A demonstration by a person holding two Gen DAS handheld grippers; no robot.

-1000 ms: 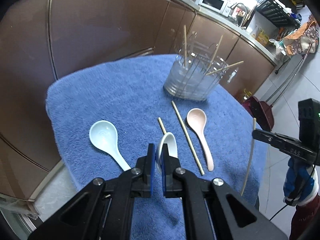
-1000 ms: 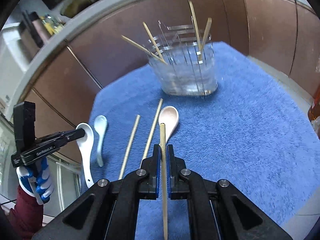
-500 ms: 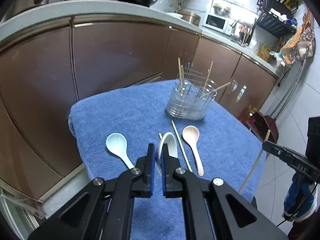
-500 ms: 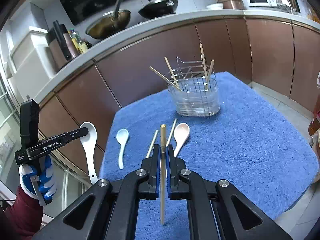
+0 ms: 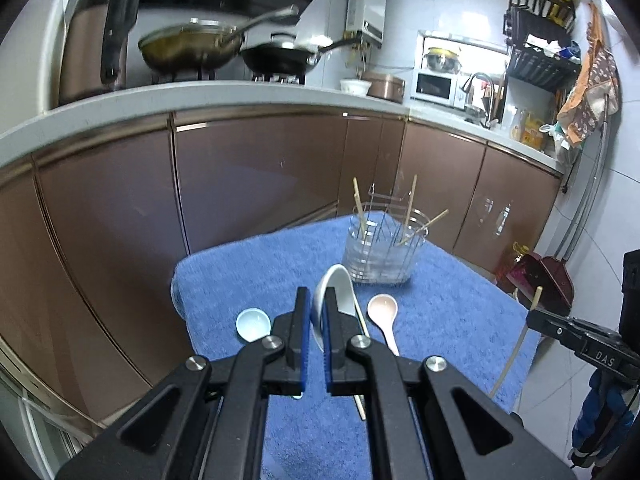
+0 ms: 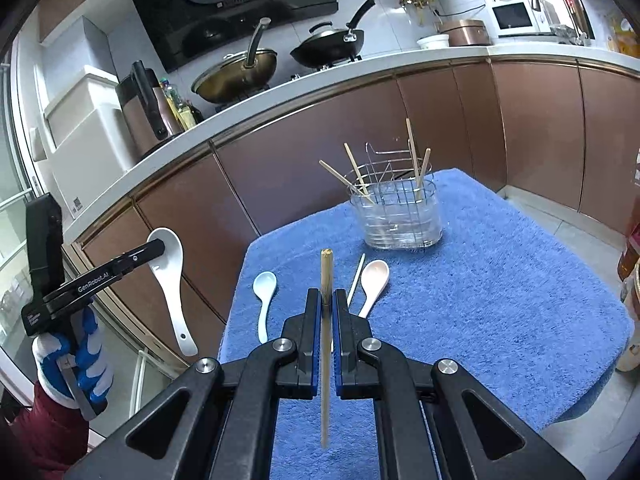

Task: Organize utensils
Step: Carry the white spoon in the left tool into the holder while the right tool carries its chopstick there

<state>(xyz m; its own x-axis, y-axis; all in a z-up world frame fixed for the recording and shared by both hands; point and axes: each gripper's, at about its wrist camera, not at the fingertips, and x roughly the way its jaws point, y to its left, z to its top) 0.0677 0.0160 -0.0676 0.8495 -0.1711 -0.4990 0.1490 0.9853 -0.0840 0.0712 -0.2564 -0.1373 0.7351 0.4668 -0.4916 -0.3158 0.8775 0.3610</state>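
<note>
My left gripper [image 5: 315, 300] is shut on a white spoon [image 5: 334, 288], held above the near left edge of the blue towel [image 5: 280, 256]; it also shows in the right wrist view [image 6: 170, 264]. My right gripper [image 6: 327, 300] is shut on a wooden chopstick [image 6: 326, 276], held upright above the towel's near edge. A clear utensil holder [image 6: 400, 216] with several chopsticks stands at the towel's far side. A pale blue spoon [image 6: 265, 292], a pink spoon [image 6: 374, 280] and a loose chopstick [image 6: 356, 276] lie on the towel.
Brown cabinets [image 5: 260, 184] and a counter with pans [image 6: 240, 72] run behind the table. A microwave [image 5: 436, 86] and a rack [image 5: 540, 60] stand at the far right. A red dustpan [image 5: 540, 276] sits on the tiled floor beside the table.
Both grippers have risen and pulled back from the table, so the towel and holder look smaller and farther. Each still holds its utensil.
</note>
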